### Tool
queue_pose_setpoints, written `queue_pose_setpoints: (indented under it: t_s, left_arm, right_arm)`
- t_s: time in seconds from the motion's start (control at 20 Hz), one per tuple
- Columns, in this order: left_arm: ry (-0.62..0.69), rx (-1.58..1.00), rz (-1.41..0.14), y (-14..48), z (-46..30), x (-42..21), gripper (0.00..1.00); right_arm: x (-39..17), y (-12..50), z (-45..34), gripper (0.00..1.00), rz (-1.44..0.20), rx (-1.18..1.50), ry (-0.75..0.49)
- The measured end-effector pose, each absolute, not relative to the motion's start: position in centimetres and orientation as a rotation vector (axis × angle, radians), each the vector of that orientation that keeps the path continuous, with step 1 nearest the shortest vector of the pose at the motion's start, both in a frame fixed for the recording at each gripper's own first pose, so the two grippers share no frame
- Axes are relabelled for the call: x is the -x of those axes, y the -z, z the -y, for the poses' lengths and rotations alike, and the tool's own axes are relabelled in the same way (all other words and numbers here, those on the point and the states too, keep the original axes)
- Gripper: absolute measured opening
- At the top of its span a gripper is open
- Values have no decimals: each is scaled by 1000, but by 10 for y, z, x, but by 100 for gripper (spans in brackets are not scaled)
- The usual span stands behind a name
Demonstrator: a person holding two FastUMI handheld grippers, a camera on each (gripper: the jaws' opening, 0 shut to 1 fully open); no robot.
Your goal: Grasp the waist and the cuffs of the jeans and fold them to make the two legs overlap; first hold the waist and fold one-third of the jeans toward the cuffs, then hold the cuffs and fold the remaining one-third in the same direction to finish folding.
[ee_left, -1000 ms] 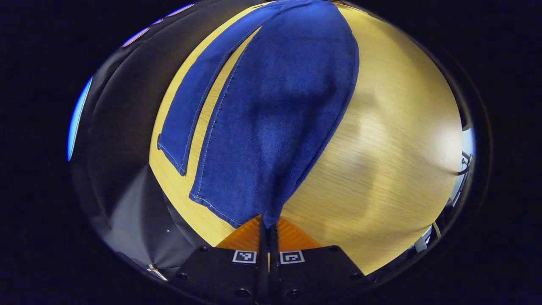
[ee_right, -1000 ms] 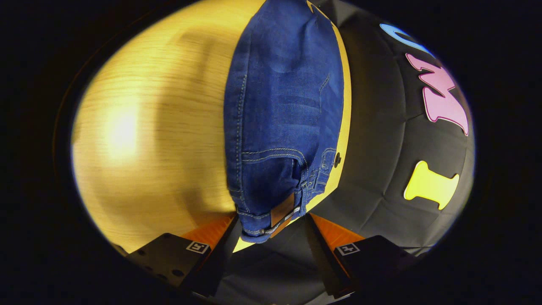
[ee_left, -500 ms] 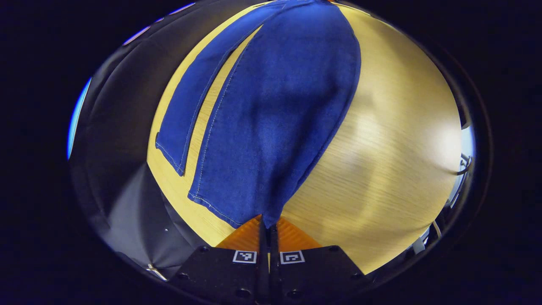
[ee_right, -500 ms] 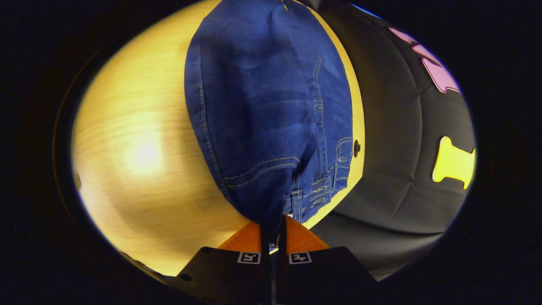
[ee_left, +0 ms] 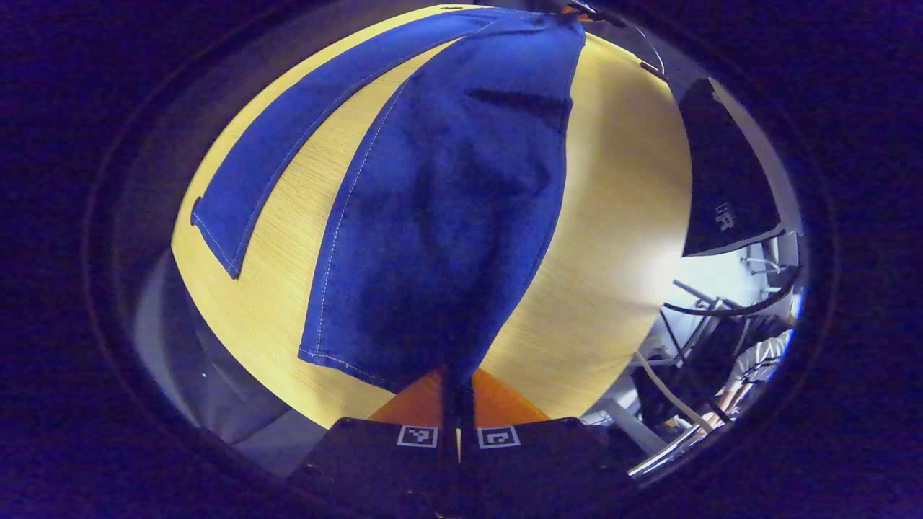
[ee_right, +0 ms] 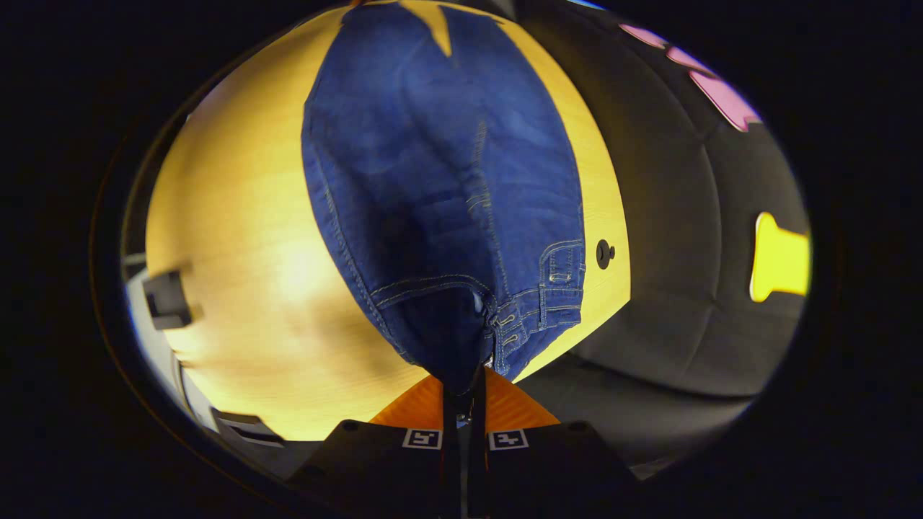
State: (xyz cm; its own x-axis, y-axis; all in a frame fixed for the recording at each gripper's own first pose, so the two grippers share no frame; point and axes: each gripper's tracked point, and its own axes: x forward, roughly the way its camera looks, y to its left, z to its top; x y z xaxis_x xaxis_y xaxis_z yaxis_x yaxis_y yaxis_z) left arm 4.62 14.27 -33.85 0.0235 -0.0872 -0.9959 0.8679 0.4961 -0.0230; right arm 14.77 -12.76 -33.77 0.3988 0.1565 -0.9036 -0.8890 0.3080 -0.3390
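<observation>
The left gripper [ee_left: 457,375] is pinched tight on the cuff [ee_left: 375,364] of one leg of the jeans [ee_left: 447,216], its orange fingers [ee_left: 414,400] closed with denim between them. From there the held leg rises off the desk [ee_left: 620,216] and runs away toward the far end, while the other leg [ee_left: 288,144] lies flat on the wood beside it, the two well apart at the hem and meeting near the top of the left gripper view.

The right gripper [ee_right: 465,389] is likewise clamped on cloth, at the waist [ee_right: 533,303] of the jeans [ee_right: 433,180]; the exact spot on the waistband is hidden under the bunched fabric, but it looks to be near the side by the pocket seam [ee_right: 433,285]. Belt loops [ee_right: 559,270] hang just beside the grip, and a small dark button [ee_right: 604,253] sits on the desk [ee_right: 238,252] close to the waistband edge.

Denim of this kind is probably soft yet fairly heavy: it drapes and sags between the two holds instead of staying flat. The thick hemmed cuff and the stitched waistband are the firmest places to hold, less likely to slip than plain cloth. Carrying the lifted leg over onto the flat one likely needs both ends moved together, or the middle will drag and wrinkle.
</observation>
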Motion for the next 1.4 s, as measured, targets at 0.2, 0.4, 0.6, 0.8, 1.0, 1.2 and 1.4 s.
queue_pose_setpoints:
  t_s: [0.2, 0.4, 0.6, 0.8, 1.0, 1.2, 1.4]
  left_arm:
    - [895, -566, -1416, 296, -129, -69, 6]
    - [883, -414, -1375, 267, -116, -134, 6]
    - [755, -196, -1245, 249, -115, -228, 6]
    - [661, 36, -1147, 226, -119, -304, 6]
    - [481, 162, -978, 207, -128, -383, 6]
    - [218, 237, -972, 213, -160, -430, 6]
    - [113, 163, -1043, 245, -166, -448, 12]
  right_arm:
    - [-192, 302, 112, 8, -953, 746, -778]
    - [-233, 266, 93, 8, -917, 532, -726]
    - [-295, 221, 82, 8, -904, 171, -519]
    - [-339, 166, 97, 8, -900, -79, -316]
    - [-362, 117, 124, 8, -877, -270, -147]
    - [-368, 109, 143, 8, -871, -332, -27]
    - [-367, 109, 140, 14, -897, -294, 15]
